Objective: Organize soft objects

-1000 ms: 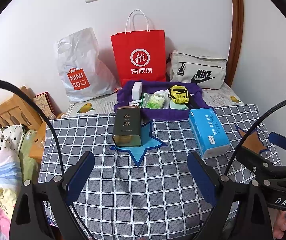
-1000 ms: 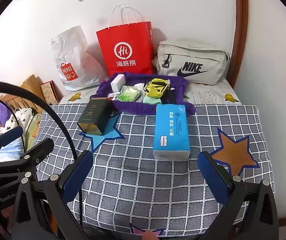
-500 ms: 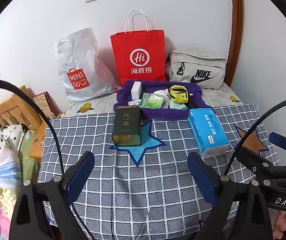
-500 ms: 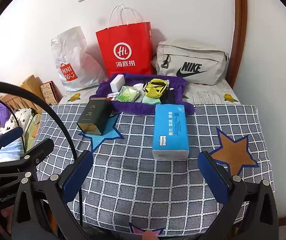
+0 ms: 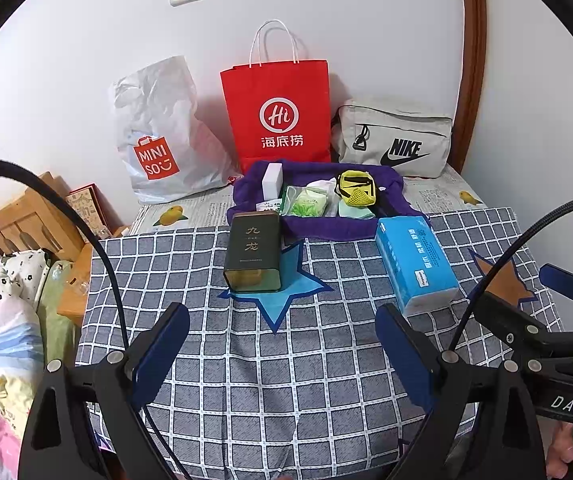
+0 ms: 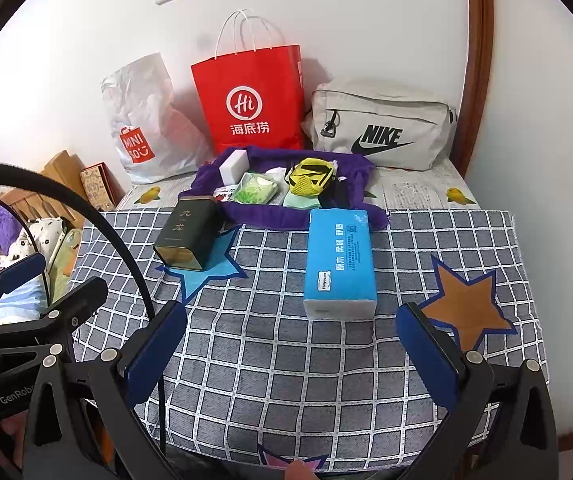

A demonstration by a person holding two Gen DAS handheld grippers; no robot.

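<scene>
A blue tissue pack [image 5: 416, 264] [image 6: 340, 260] lies on the checked cloth [image 5: 286, 360] [image 6: 286, 360]. A dark green tea tin [image 5: 252, 258] [image 6: 188, 236] lies on a blue star to its left. Behind them a purple fabric tray [image 5: 242, 192] [image 6: 206, 176] holds a white block [image 5: 272, 178], green packets [image 5: 308, 204] [image 6: 256, 190] and a yellow mesh pouch [image 5: 356, 188] [image 6: 310, 178]. My left gripper [image 5: 282, 348] is open and empty, short of the tin. My right gripper [image 6: 290, 352] is open and empty, short of the tissue pack.
A white Miniso bag [image 5: 158, 136], a red paper bag [image 5: 278, 112] and a grey Nike bag [image 5: 394, 140] stand against the back wall. Wooden furniture and bedding [image 5: 6, 280] lie off the left edge. A wall is close on the right.
Both views have crept slightly forward and down toward the table. Nothing on the table has moved, and both grippers stay open.
</scene>
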